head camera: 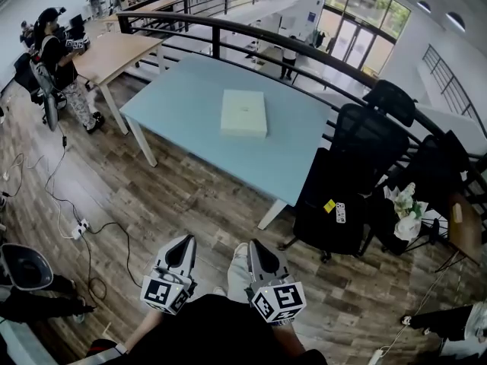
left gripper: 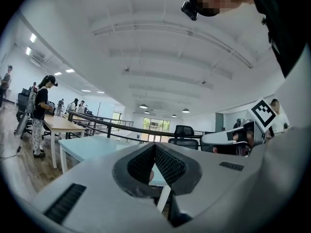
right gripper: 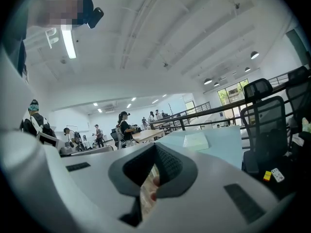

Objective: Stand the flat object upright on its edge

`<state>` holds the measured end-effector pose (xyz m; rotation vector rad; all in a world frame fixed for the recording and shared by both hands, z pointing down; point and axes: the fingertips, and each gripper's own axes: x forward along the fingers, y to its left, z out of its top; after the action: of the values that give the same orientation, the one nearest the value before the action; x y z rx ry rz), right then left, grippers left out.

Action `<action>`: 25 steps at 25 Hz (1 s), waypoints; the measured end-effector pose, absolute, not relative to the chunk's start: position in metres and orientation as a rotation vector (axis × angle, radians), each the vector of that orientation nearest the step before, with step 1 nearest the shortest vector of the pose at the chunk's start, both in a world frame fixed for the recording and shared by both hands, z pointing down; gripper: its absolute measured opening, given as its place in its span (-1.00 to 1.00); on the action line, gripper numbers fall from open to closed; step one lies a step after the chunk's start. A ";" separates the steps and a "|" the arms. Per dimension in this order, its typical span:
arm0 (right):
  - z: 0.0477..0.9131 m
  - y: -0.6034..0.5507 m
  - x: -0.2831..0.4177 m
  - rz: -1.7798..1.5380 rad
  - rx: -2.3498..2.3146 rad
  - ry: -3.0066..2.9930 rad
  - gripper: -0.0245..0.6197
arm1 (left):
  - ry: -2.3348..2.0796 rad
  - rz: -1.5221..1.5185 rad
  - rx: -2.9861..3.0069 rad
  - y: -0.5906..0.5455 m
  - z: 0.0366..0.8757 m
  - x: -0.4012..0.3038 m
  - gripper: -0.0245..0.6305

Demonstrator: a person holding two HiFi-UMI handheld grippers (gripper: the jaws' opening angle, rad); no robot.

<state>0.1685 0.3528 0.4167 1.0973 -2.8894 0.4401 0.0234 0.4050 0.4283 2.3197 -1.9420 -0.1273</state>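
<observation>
A: Where was the flat box (head camera: 244, 112) found?

B: It was seen lying flat near the middle of the blue table (head camera: 179, 101), well apart from both tools; it had not yet been touched.

A: And how were the tools held?

B: The left tool (head camera: 183, 242) and the right tool (head camera: 255, 245) were held level, side by side and close to the body; both were shut to a narrow slit, and nothing was gripped between the pads.

A: What could have gone wrong from there?

B: The box could not be taken by shut tools; unless they were opened first, it would only be pushed across the smooth top. The box was judged broad and thin; once tipped onto its edge, it could be toppled by a slight nudge, or slid out at the base if let go too early; support from both sides was thought wise.

A: What was found around it, and in the way?

B: A stretch of wooden floor (head camera: 198, 204) had to be crossed; black chairs (head camera: 335, 196) were parked by the table's right corner, near the approach; a cable (head camera: 58, 204) was trailed over the floor at the left; a dark railing (head camera: 228, 29) was run behind the table; people were gathered at a wooden table (head camera: 114, 52) further left, well apart.
</observation>
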 end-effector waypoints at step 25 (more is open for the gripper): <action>0.439 0.253 0.147 0.492 1.090 -2.863 -0.90 | -1.934 -0.081 2.279 0.304 0.438 0.003 -0.92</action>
<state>0.1475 0.2532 0.4392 1.0903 -2.8633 0.4919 0.0034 0.3044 0.4377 2.2794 -1.9343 -0.0811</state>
